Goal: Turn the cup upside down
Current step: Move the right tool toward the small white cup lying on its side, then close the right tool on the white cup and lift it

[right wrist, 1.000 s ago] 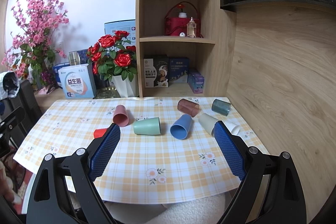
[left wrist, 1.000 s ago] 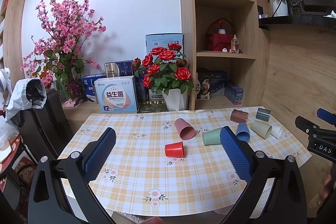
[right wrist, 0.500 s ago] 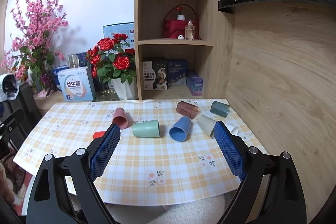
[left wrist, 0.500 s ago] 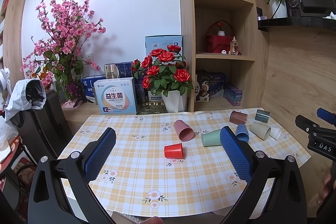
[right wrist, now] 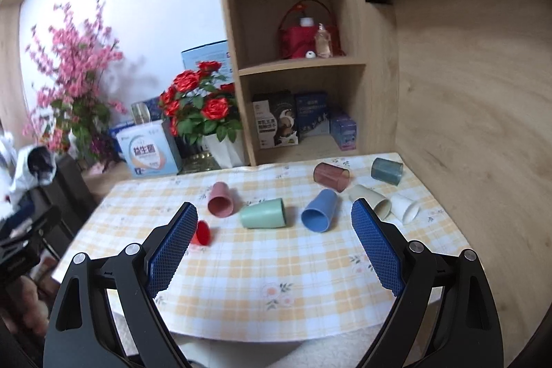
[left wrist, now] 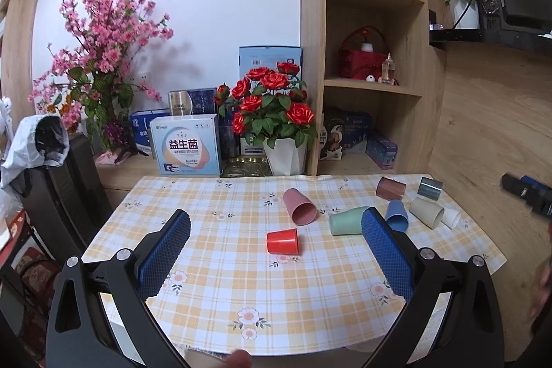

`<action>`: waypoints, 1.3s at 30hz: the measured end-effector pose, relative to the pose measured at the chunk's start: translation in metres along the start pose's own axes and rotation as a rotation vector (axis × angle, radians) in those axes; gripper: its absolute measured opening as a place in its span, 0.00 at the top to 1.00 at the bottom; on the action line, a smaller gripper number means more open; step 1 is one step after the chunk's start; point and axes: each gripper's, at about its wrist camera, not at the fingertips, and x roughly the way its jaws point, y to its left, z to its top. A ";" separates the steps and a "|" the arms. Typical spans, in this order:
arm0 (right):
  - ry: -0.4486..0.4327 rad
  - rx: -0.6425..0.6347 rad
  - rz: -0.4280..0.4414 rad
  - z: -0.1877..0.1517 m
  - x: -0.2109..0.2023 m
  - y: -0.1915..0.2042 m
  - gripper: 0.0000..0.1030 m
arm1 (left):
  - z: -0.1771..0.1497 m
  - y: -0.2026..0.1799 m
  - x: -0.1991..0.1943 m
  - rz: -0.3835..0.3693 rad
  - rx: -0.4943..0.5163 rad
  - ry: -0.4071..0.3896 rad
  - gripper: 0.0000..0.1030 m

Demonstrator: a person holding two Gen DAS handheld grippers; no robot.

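From the left wrist camera, the left gripper (left wrist: 276,238) is spread wide above the near part of the table (left wrist: 220,271) and holds nothing. Between its blue pads (left wrist: 165,252), a little ahead of the tips, a red cup (left wrist: 282,241) lies on its side on the checked cloth. Farther ahead and slightly toward the right finger lies a pink cup (left wrist: 299,207), its mouth turned to the camera. A green cup (left wrist: 346,221) lies just beside the tip of the right finger, and a blue cup (left wrist: 397,215) shows just past that tip. Beyond the right finger are a beige cup (left wrist: 426,212), a white cup (left wrist: 451,217), a brown cup (left wrist: 390,188) and a grey cup (left wrist: 430,187), all lying down. From the right wrist camera, which is blurred, the right gripper (right wrist: 274,230) is also released and empty. The red cup (right wrist: 201,232) is partly hidden behind the tip of its left finger. Ahead, between the fingers, lie the pink cup (right wrist: 221,199), the green cup (right wrist: 263,213) and the blue cup (right wrist: 319,210). The beige cup (right wrist: 370,200) and the white cup (right wrist: 405,208) lie beyond the right finger. A pot of red roses (right wrist: 203,116) stands behind the table.
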 end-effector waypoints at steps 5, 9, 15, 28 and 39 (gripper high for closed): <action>0.115 0.007 -0.119 0.025 0.059 -0.090 0.15 | 0.002 0.021 0.050 -0.001 -0.017 0.028 0.06; 0.241 0.024 -0.214 0.027 0.113 -0.161 0.15 | 0.004 0.035 0.088 -0.047 -0.056 0.041 0.06; 0.376 -0.093 -0.307 0.017 0.192 -0.212 0.15 | 0.005 0.036 0.135 -0.016 -0.035 0.049 0.06; 0.655 -0.249 -0.262 0.003 0.337 -0.255 0.34 | 0.007 0.037 0.193 0.002 -0.092 0.100 0.06; 0.923 -0.474 -0.156 -0.042 0.393 -0.237 0.37 | -0.006 0.029 0.213 -0.036 -0.111 0.168 0.06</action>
